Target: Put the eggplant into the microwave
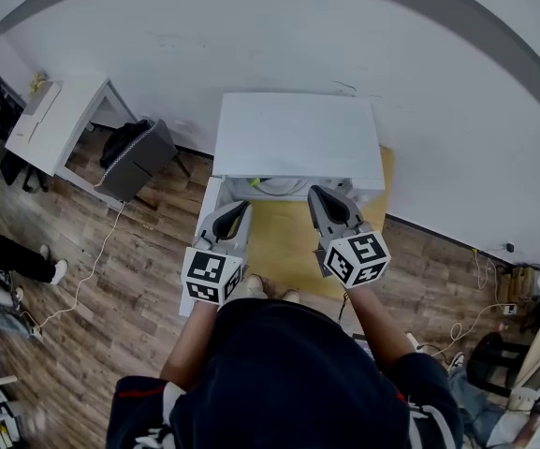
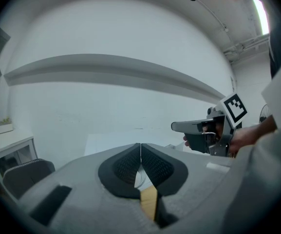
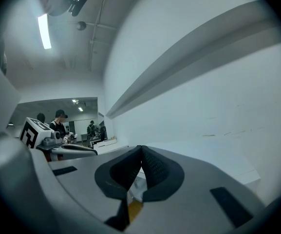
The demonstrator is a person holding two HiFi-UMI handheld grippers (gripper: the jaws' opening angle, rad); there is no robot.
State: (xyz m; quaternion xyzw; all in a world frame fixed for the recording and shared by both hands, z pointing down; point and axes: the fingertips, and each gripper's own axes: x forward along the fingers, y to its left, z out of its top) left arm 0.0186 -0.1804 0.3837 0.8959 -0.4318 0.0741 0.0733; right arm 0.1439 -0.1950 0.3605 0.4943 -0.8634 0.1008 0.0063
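Observation:
A white microwave (image 1: 298,138) stands against the wall on a yellow wooden table (image 1: 284,246). Its door (image 1: 199,241) hangs open to the left, and a pale turntable (image 1: 274,187) shows inside. I see no eggplant in any view. My left gripper (image 1: 241,210) is held level in front of the opening, shut with nothing between its jaws (image 2: 140,147). My right gripper (image 1: 320,195) is beside it, also shut and empty (image 3: 141,150). Each gripper shows in the other's view: the right gripper (image 2: 203,129) and the left gripper (image 3: 60,147).
A white desk (image 1: 59,124) and a dark chair (image 1: 138,157) stand to the left on the wood floor. Cables (image 1: 92,269) trail across the floor. A white wall (image 1: 251,36) runs behind the microwave. People (image 3: 60,123) stand far off in the right gripper view.

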